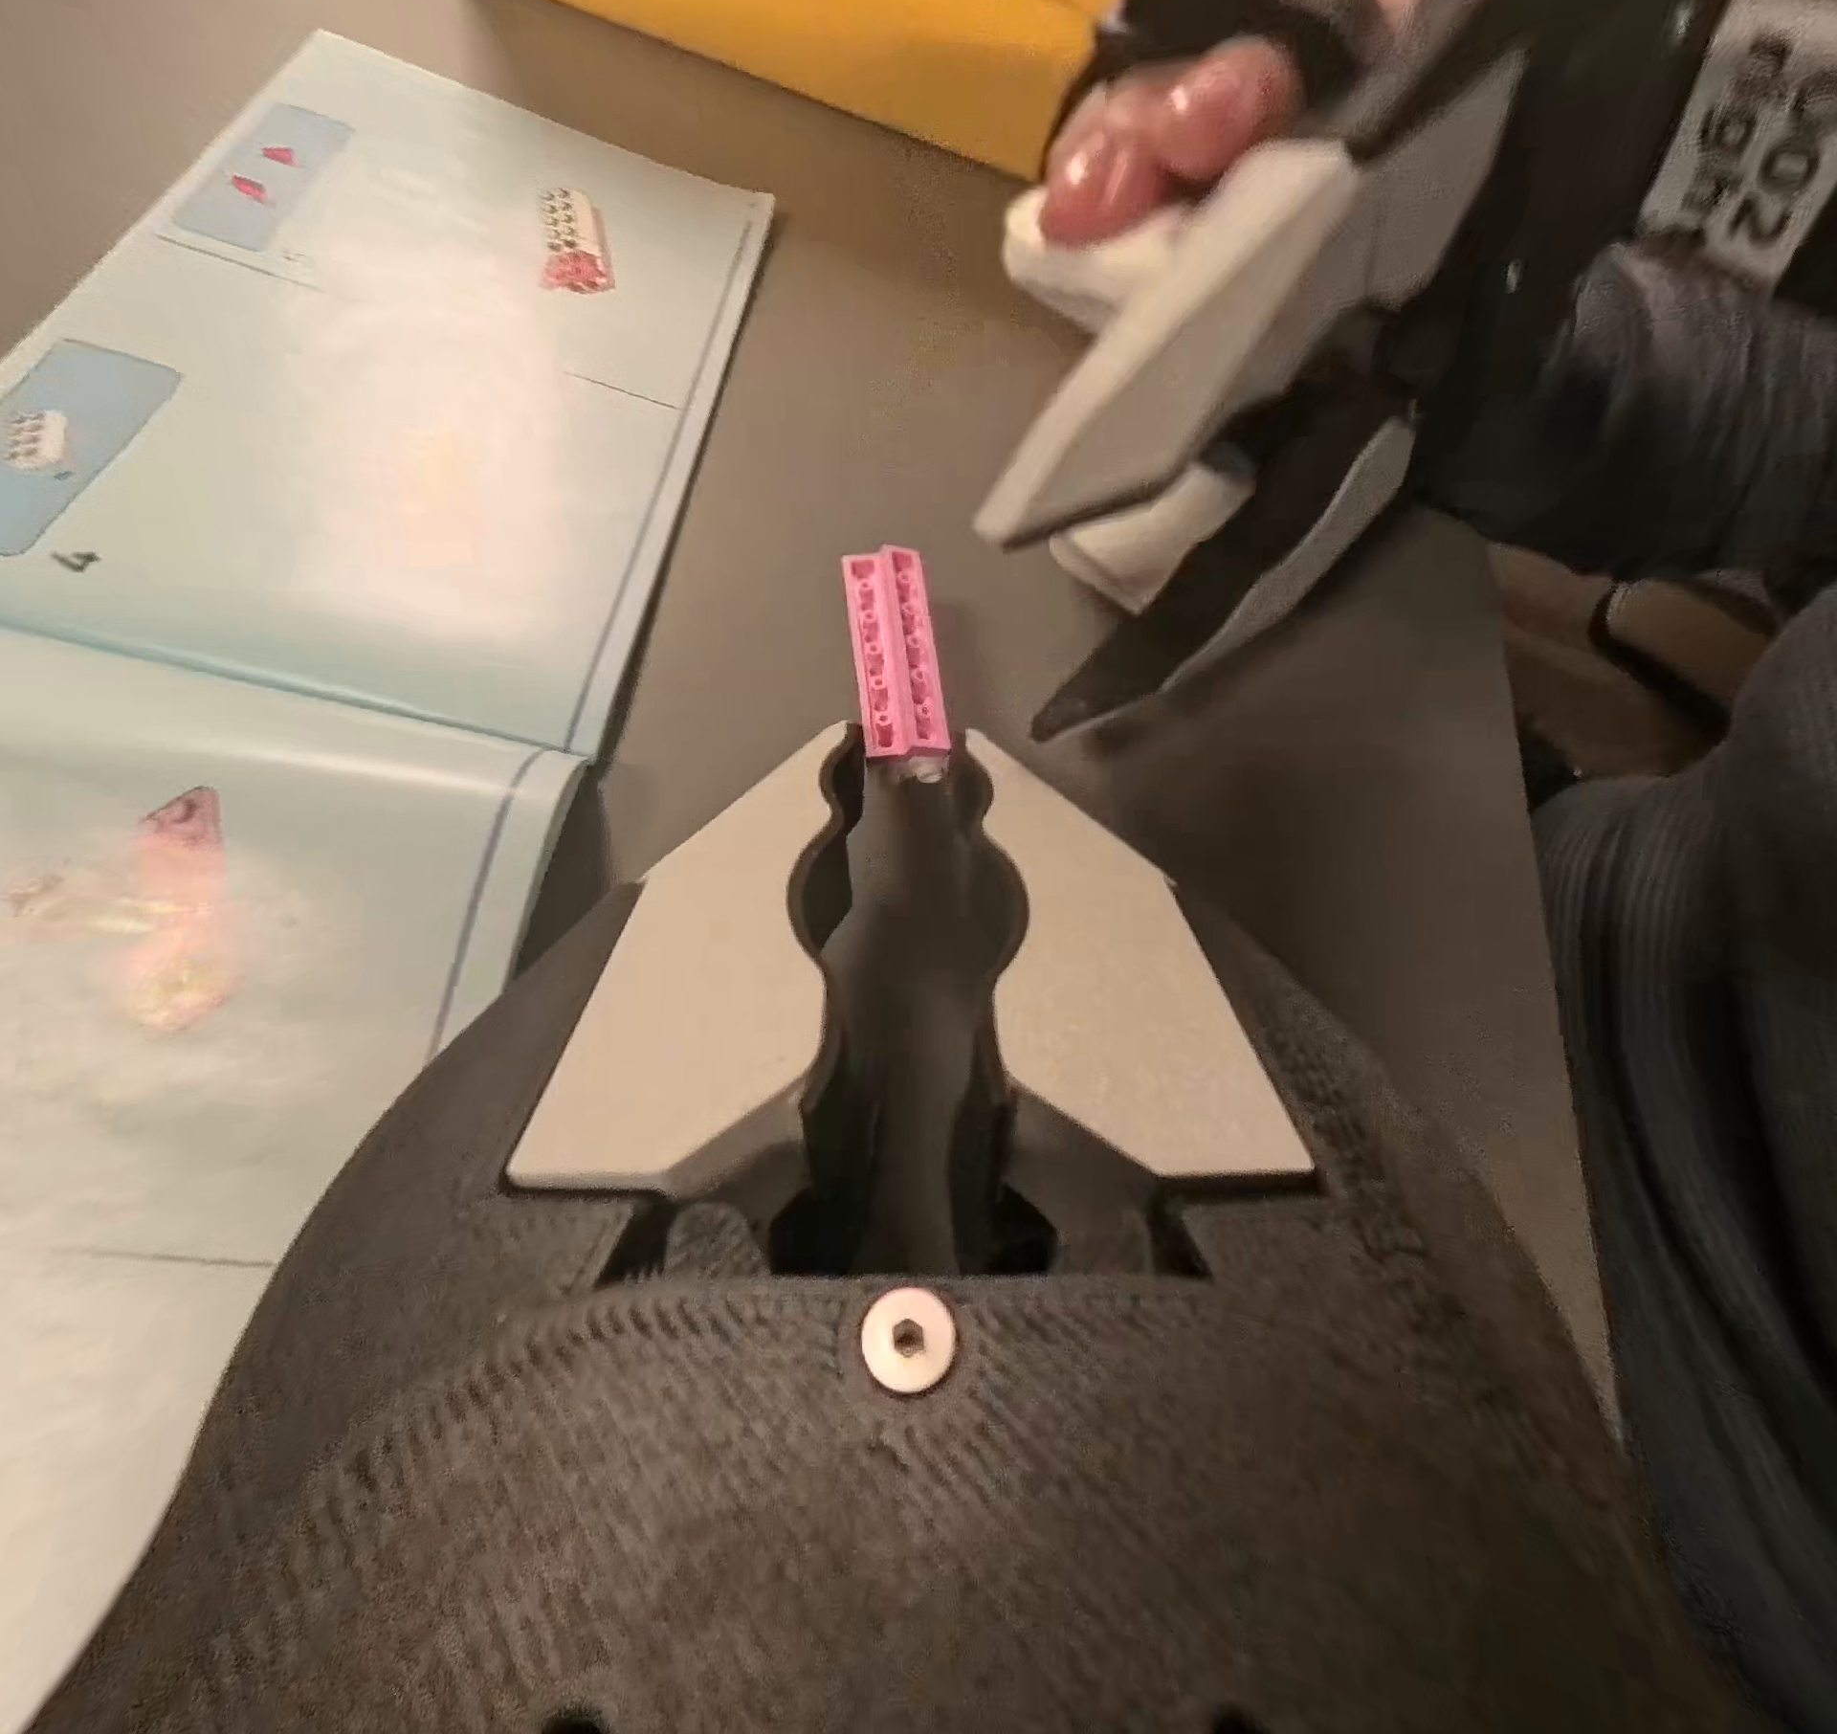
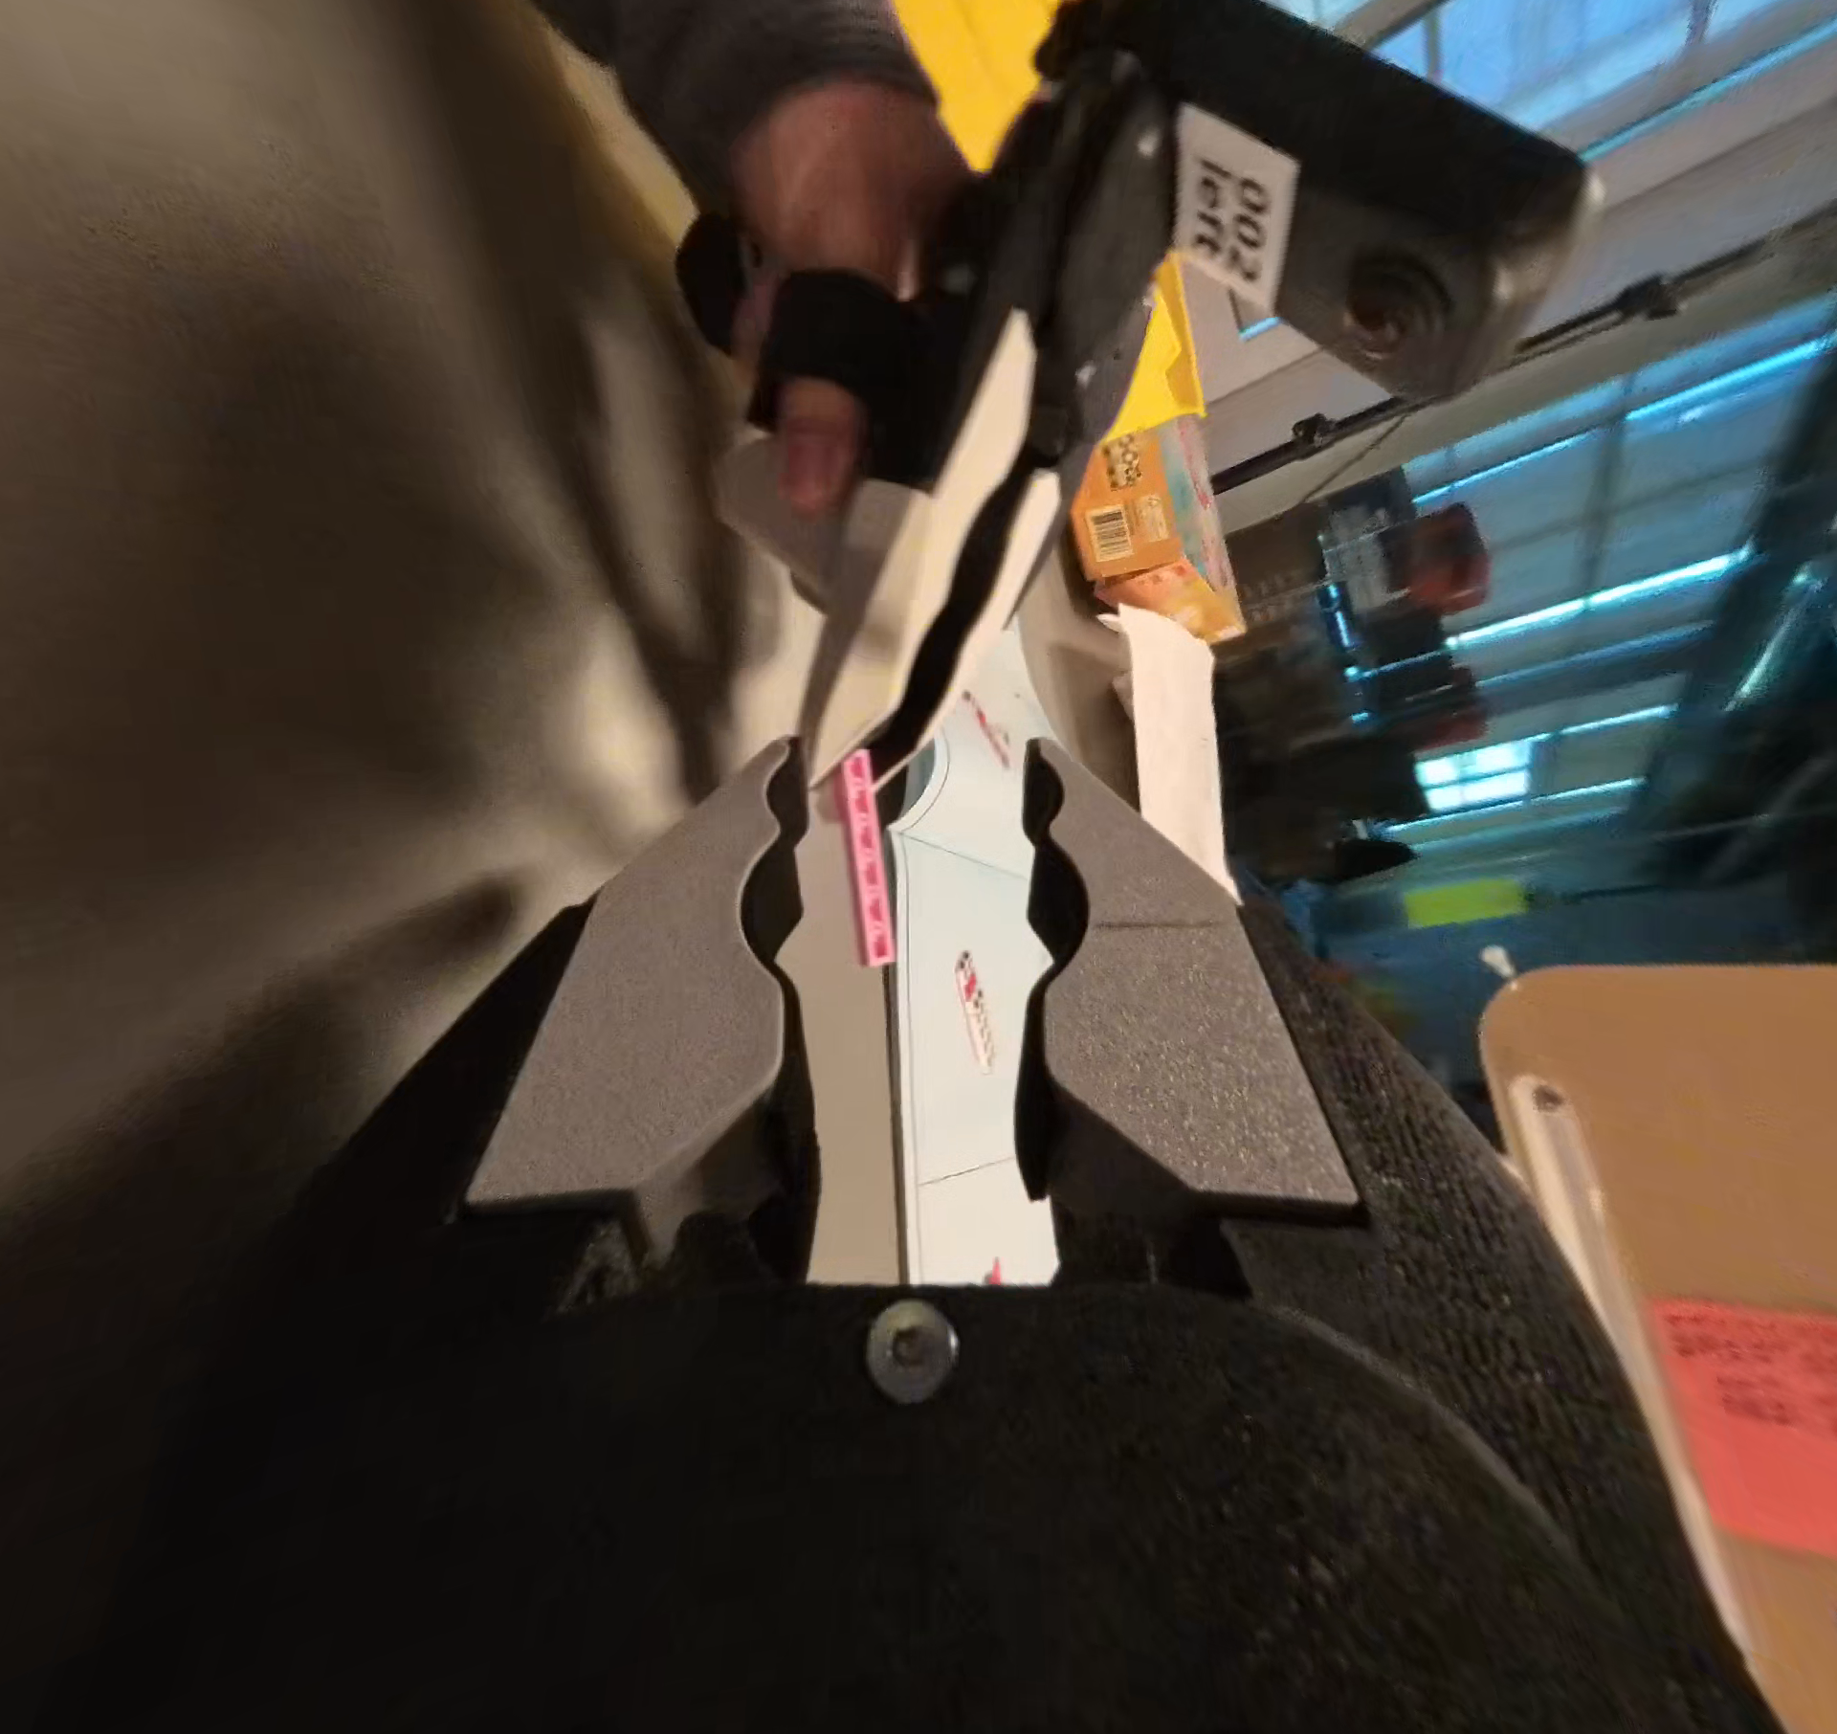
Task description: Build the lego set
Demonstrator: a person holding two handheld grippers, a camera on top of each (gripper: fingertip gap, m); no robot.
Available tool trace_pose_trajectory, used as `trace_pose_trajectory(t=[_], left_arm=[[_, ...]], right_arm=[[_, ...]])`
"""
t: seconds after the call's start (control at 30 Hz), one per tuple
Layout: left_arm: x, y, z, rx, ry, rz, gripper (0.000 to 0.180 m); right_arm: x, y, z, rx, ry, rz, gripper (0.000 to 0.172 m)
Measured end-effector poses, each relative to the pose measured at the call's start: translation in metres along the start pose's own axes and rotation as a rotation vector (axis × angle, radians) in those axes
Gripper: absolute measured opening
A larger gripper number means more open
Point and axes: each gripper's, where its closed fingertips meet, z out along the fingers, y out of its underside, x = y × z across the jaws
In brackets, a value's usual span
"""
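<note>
Pink brick pieces (image 1: 898, 657), two long narrow strips side by side with hollow undersides showing, stick out above the grey table (image 1: 895, 374), clamped at one end by the left gripper (image 1: 910, 767). Right gripper (image 2: 915, 791) stands apart, bare. Yellow box (image 1: 795, 6) lies beyond an open booklet (image 1: 378, 374).

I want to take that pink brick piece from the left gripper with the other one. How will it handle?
The pink brick piece looks like stiff moulded plastic, so it probably won't bend. It is thin, likely light. The left gripper pinches only its near end, so a sideways push may pivot it. The right gripper is open, not touching it.
</note>
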Motion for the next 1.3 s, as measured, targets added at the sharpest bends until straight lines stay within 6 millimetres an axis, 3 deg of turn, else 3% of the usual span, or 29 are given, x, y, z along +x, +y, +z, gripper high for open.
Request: trace_pose_trajectory(t=[0.13,0.6,0.73,0.97,1.13,1.3], left_arm=[[-0.002,-0.006,-0.005,0.038,0.002,-0.025,0.016],[0.004,-0.007,-0.007,0.046,0.041,-0.04,0.017],[0.004,-0.009,-0.008,0.051,0.037,-0.037,0.016],[0.003,-0.012,-0.01,0.067,-0.005,0.018,0.016],[0.012,-0.032,-0.022,0.185,-0.021,0.122,0.024],[0.018,-0.034,-0.023,0.197,-0.023,0.196,0.028]], right_arm=[[-0.006,0.006,0.007,-0.044,0.011,-0.079,0.046],[-0.009,0.012,0.016,-0.106,0.073,-0.267,0.013],[-0.008,0.012,0.015,-0.12,0.077,-0.276,0.012],[-0.006,0.013,0.014,-0.139,0.031,-0.15,0.008],[0.01,0.002,0.007,-0.01,0.065,0.054,0.007],[0.022,0.0,0.0,0.055,0.1,0.151,0.007]])
